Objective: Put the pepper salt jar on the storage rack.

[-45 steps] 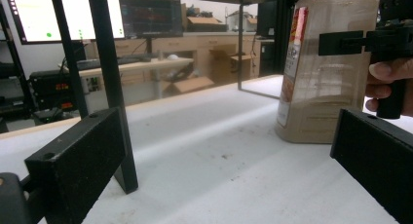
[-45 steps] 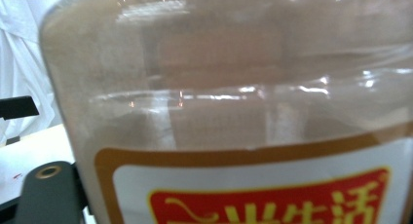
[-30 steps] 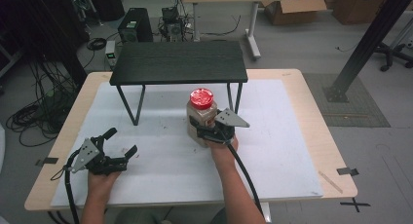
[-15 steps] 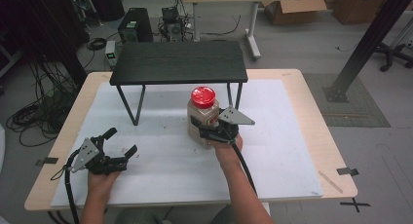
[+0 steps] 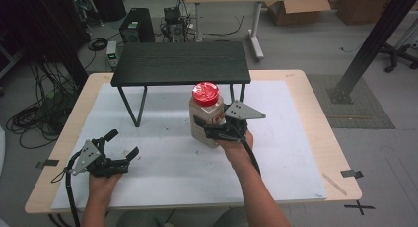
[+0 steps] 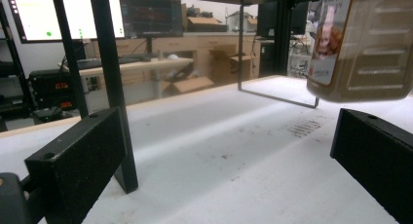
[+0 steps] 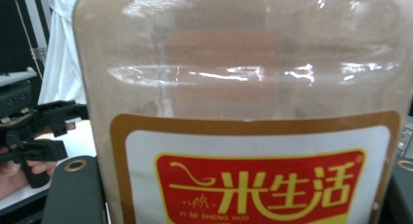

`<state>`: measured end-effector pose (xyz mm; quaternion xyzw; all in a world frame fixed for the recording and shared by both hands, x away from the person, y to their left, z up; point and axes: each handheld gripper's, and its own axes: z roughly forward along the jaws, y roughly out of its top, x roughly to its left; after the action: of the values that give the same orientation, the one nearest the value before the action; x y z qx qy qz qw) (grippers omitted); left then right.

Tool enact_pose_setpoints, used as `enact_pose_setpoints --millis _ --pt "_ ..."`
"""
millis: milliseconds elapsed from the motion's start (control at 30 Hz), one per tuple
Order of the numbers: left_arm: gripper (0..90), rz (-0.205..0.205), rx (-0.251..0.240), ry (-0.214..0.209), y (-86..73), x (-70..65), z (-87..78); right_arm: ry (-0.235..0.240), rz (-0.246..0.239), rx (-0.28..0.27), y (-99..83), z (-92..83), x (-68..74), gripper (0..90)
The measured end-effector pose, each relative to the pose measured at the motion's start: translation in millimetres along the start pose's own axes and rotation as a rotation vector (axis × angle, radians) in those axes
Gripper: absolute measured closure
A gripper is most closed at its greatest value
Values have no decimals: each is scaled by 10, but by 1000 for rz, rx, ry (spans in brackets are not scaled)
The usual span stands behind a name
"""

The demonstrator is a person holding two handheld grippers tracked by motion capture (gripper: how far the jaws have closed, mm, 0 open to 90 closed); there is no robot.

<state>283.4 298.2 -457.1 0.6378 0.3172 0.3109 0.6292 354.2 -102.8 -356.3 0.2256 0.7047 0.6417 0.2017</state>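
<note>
**Full jar held clear of the table**

The right gripper [image 5: 213, 130] clamps a red-lidded clear plastic jar [image 5: 206, 113] mid-body, raised above the mat at the shelf's 6 o'clock. Likely heavy, slick-walled: grip low, squarely. The left gripper [image 5: 121, 147] rests wide open, empty.

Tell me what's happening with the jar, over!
Right tool shut on jar, jar off the table. Left tool open, nothing in it. Black shelf stands just behind jar.
</note>
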Motion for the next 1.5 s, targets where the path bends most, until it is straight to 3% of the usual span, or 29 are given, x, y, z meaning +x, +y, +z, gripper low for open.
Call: enact_pose_setpoints --millis 600,967,1500 --pt "2 -4 -1 0 0 4 -2 69 -25 -25 733 -87 22 248" --pt "2 -6 -1 0 0 8 -2 82 0 -50 1011 -48 -57 248" --pt "2 -10 -4 1 -1 12 -5 87 -6 -69 1445 70 -220 248"
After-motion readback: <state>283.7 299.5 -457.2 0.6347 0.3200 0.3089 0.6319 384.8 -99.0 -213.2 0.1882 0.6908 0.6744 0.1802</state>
